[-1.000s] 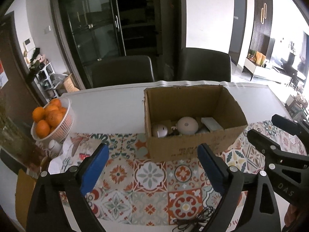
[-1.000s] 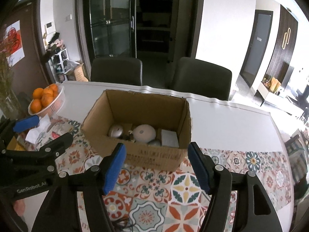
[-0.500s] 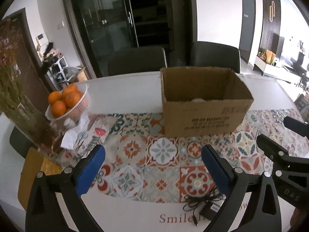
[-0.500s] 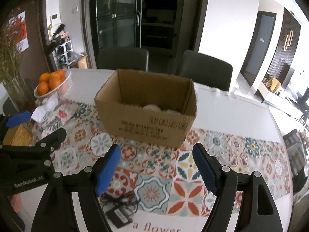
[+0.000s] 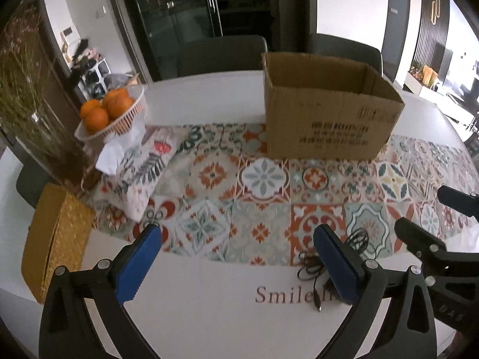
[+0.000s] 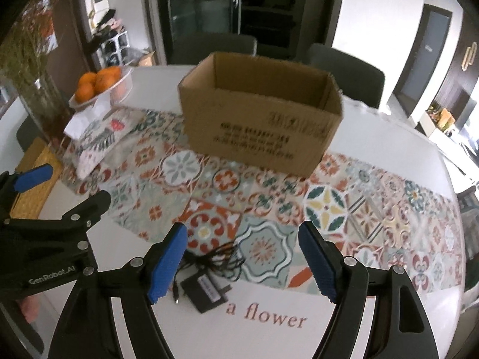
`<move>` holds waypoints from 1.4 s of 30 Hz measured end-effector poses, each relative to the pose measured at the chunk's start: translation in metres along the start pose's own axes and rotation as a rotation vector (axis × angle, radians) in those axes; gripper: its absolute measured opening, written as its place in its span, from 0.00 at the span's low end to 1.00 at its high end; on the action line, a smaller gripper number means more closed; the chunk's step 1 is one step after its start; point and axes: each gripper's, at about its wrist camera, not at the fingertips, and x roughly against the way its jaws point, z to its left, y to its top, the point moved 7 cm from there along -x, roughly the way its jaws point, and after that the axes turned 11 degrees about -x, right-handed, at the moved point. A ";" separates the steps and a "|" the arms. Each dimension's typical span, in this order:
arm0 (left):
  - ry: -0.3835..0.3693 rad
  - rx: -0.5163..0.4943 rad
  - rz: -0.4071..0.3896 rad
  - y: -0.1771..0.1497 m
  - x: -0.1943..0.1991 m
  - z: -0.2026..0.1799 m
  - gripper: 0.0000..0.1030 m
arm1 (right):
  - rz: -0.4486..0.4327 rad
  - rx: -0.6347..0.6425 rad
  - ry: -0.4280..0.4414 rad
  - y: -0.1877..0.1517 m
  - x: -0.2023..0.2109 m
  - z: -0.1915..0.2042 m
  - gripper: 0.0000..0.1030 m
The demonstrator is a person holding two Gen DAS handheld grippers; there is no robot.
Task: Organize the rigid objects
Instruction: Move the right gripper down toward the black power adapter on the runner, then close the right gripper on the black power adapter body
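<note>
Left gripper (image 5: 236,257) jaws wide apart, nothing between them. Right gripper (image 6: 242,257) jaws apart too, empty. The small black rectangular power adapter with a white label (image 6: 207,292) lies on the table just below the right gripper's blue left pad (image 6: 167,264), near side of the brown open-top cardboard box (image 6: 260,113). Its tangled thin black cable (image 6: 218,258) sits between adapter and box, partly on the mat. In the left wrist view the cable (image 5: 356,239) shows beside the right blue pad; the adapter itself is mostly hidden behind that pad.

Surface: white round table (image 5: 209,308) with printed lettering, patterned tile-print mat (image 5: 263,179) under the box. Left of the box: white basket of oranges (image 5: 110,110), floral fabric pouch (image 5: 143,167), woven yellow box (image 5: 57,239), glass vase with dried stems (image 5: 27,110). Behind the box: dark chairs (image 6: 347,71), glass-door cabinet (image 5: 179,15).

Adapter's long axis runs diagonally, upper left to lower right in the right wrist view; cable plug tip (image 6: 177,293) points toward the near table edge.
</note>
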 end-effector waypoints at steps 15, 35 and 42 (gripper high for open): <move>-0.019 -0.003 0.161 -0.059 -0.034 -0.008 1.00 | 0.171 0.084 0.012 -0.051 -0.035 0.015 0.75; -0.034 -0.005 0.320 -0.102 -0.076 -0.015 0.99 | 0.350 0.097 0.098 -0.099 -0.097 0.026 0.75; -0.052 0.000 0.352 -0.106 -0.089 -0.015 0.99 | 0.378 0.077 0.116 -0.101 -0.117 0.029 0.72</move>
